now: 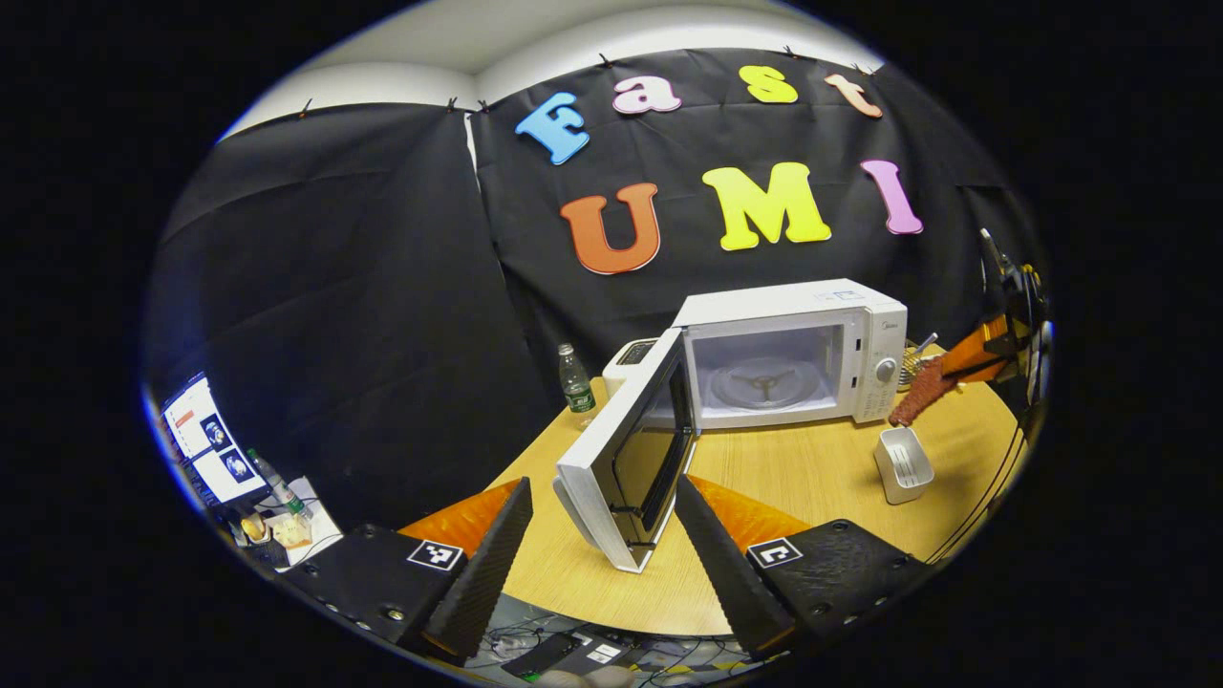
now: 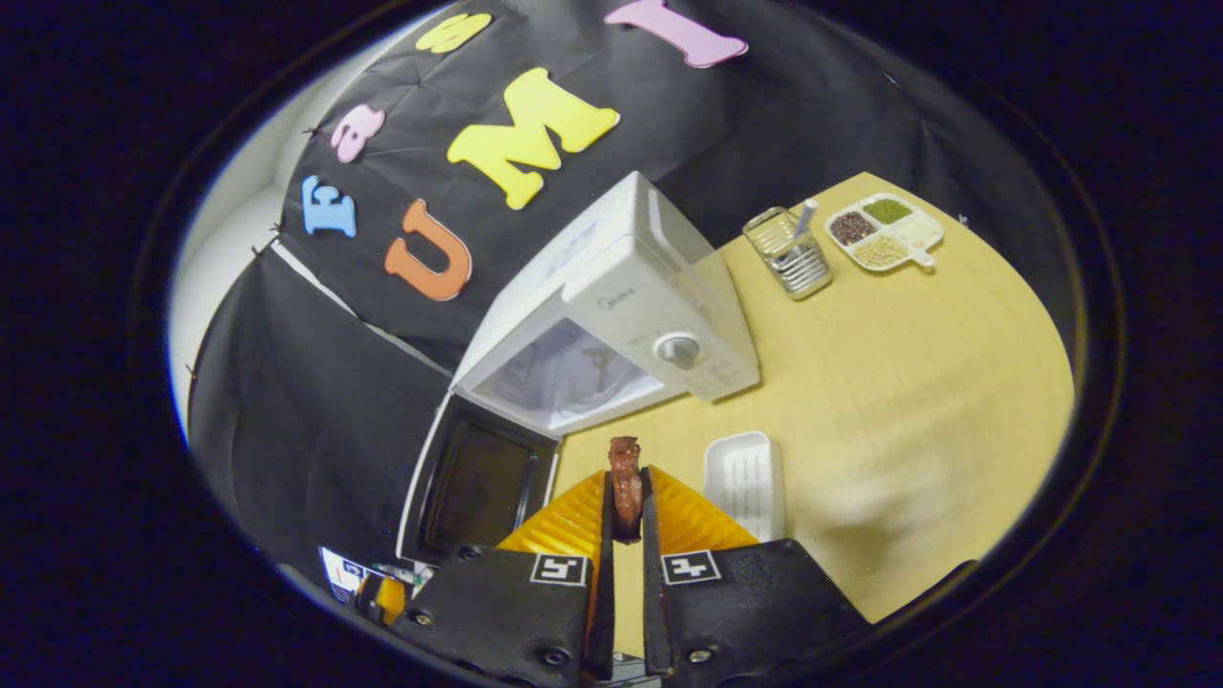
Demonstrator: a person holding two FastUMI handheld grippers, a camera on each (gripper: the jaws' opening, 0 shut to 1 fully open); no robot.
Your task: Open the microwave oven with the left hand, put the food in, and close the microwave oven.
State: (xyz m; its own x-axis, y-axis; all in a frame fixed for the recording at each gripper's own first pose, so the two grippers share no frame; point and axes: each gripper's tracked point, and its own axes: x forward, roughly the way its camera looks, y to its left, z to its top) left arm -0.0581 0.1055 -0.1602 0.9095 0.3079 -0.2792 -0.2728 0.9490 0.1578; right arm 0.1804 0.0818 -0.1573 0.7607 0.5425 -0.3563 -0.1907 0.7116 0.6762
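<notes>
1. In the left gripper view the left tool [image 1: 602, 535] sits at 6 o'clock with its two fingers spread wide and nothing between them.
2. Just beyond those fingers stands the open microwave door [image 1: 626, 459], swung out toward the camera over the wooden surface [image 1: 783, 478].
3. Behind the door the microwave [image 1: 798, 349] shows its lit cavity with the round glass plate [image 1: 764, 382] inside and nothing on it.
4. A white tray [image 1: 903, 463] lies on the surface at 4 o'clock from the microwave, apart from it.
5. At 3 o'clock the right tool [image 1: 946, 368] holds the brown food [image 1: 919, 392] in the air, near the microwave's control side.
6. A bottle [image 1: 576, 379] stands at 9 o'clock from the microwave, just behind the door.
7. In the right gripper view the right tool's fingers [image 2: 604, 521] are closed tight on the food, which sticks up past the tips at 12 o'clock.
8. Farther off, at 1 o'clock, a metal basket [image 2: 788, 253] and a divided dish [image 2: 884, 232] of grains rest near the surface's far edge.
</notes>
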